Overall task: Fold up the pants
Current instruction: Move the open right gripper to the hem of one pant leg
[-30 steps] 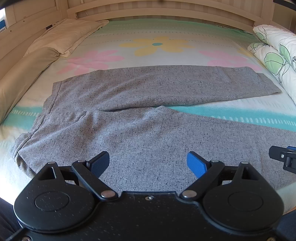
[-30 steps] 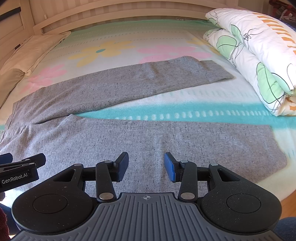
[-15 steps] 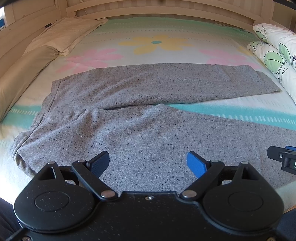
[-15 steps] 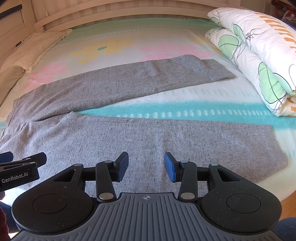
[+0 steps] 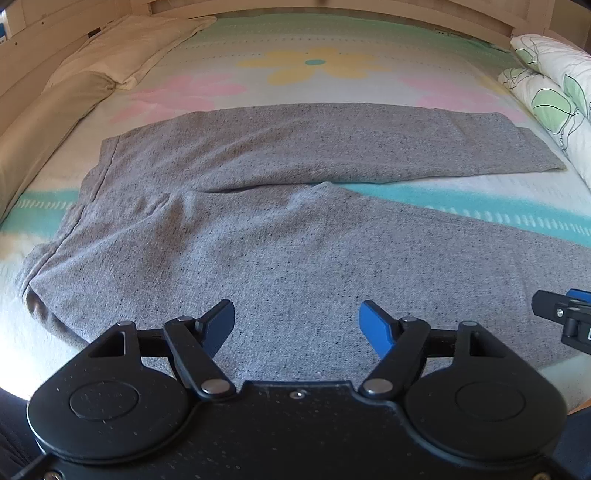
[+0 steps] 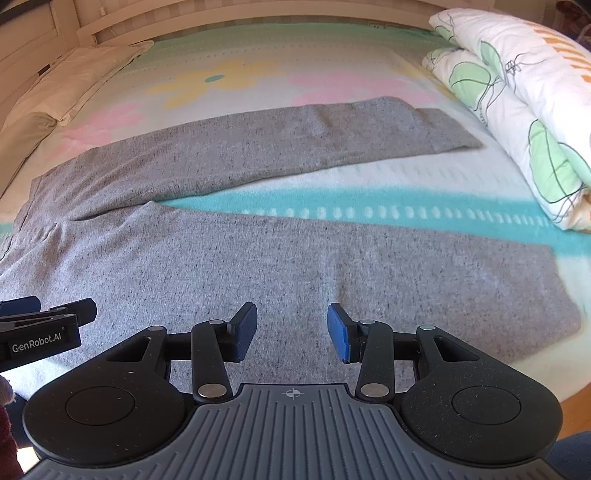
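Grey pants [image 5: 280, 236] lie flat on the bed, waistband to the left, the two legs spread apart in a V toward the right. They also show in the right wrist view [image 6: 280, 266]. My left gripper [image 5: 297, 321] is open and empty, just above the near leg close to the seat. My right gripper [image 6: 291, 328] is open and empty over the middle of the near leg. The right gripper's edge shows at the right of the left wrist view [image 5: 565, 317]; the left gripper shows at the left of the right wrist view [image 6: 44, 328].
The bed has a flowered sheet [image 5: 314, 66] with a teal band. Beige pillows [image 5: 74, 92] lie along the left. A rolled leaf-print duvet [image 6: 524, 110] lies along the right. A wooden headboard [image 6: 221, 14] stands at the back.
Both grippers have moved slightly forward and lower over the near leg. The pants have not moved and both grippers stay open.
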Motion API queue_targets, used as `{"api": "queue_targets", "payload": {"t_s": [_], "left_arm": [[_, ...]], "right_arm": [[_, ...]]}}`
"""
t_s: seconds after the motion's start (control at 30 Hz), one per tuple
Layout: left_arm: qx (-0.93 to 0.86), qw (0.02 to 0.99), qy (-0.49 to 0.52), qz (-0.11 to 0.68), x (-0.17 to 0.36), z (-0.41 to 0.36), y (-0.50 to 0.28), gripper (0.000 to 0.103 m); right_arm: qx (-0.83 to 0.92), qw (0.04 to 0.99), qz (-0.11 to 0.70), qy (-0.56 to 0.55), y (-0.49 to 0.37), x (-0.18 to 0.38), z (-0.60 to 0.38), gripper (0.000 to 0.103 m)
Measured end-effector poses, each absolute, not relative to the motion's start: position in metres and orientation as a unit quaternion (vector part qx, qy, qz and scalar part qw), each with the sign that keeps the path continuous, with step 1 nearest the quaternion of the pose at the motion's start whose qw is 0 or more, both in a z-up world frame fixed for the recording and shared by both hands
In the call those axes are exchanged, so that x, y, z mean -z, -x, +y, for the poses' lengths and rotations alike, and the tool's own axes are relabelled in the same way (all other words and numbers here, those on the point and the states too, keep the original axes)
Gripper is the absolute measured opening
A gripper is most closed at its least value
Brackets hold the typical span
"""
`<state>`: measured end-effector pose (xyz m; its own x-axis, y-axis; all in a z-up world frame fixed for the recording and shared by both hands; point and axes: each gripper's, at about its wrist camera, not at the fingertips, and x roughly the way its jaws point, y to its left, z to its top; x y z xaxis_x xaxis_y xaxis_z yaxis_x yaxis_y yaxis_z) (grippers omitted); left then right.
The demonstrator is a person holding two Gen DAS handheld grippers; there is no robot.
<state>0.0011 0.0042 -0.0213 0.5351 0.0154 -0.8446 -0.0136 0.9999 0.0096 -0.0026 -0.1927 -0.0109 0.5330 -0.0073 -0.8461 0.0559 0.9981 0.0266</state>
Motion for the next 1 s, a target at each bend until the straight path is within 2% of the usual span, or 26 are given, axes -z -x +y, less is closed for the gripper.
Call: {"api": "queue_targets", "payload": {"t_s": [0.37,0.67,0.87,1.0], "left_arm": [[-0.012,0.869,-0.011,0.495,0.029,0.016,-0.013,0.072],[0.003,0.869,-0.021,0.495,-0.001,0.022,-0.059,0.071],[-0.012,0.892,-0.041,0.450,-0.030,0.020,-0.103,0.072],[-0.025,0.892,-0.047,0.448,-0.020,0.020,-0.122,0.073]], "right_arm": [[0.044,0.856,0.514,-0.026,-0.006,0.021,-0.203,0.041],[0.022,0.839,0.542,-0.025,-0.025,0.014,-0.213,0.038],[0.059,0.838,0.539,-0.058,-0.068,-0.002,-0.250,0.039],[0.091,0.828,0.550,-0.058,-0.093,0.005,-0.293,0.039]]}}
